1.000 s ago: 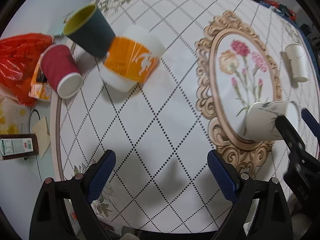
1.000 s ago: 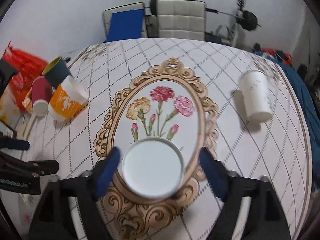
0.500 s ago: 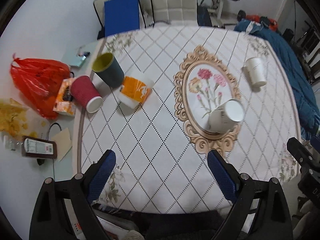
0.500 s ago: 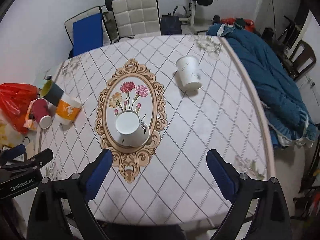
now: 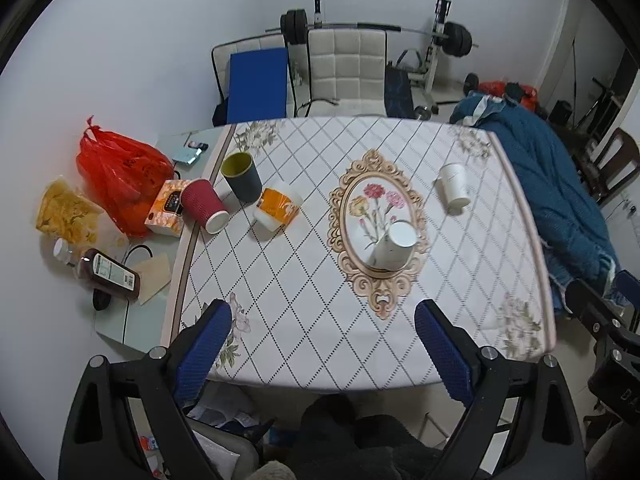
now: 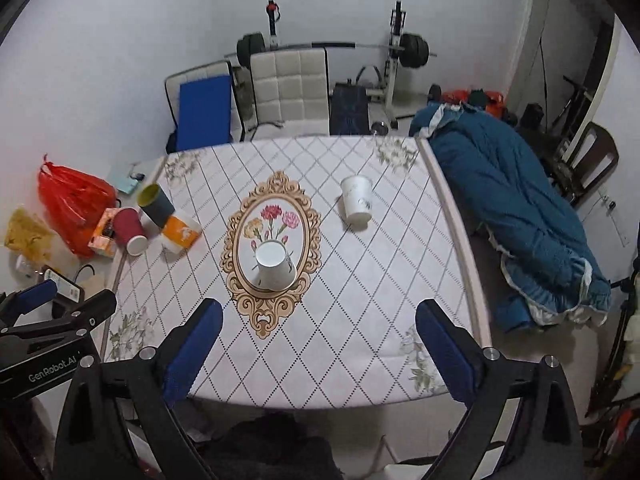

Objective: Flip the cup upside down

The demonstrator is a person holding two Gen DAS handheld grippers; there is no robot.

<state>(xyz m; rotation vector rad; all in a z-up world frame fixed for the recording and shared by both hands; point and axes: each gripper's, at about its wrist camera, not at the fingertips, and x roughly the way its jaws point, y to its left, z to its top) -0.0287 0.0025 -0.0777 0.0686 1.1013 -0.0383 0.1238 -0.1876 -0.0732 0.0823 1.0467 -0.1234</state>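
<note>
A white paper cup (image 5: 394,249) stands upside down, base up, on the oval flower frame of the tablecloth; it also shows in the right wrist view (image 6: 275,266). My left gripper (image 5: 322,344) is open and empty, high above the table's near edge. My right gripper (image 6: 316,346) is open and empty, also high above the near edge. Both are well apart from the cup.
A second white cup (image 5: 454,190) is at the right. A dark teal cup (image 5: 241,178), a red cup (image 5: 204,206) and an orange-and-white cup (image 5: 278,209) cluster at the left. A red bag (image 5: 120,176) and bottle (image 5: 106,274) sit left; a blue quilt (image 6: 520,216) right.
My right gripper let go of the white cup, which now stands upside down. Both grippers pulled back and up, far from the table; the view widened.
</note>
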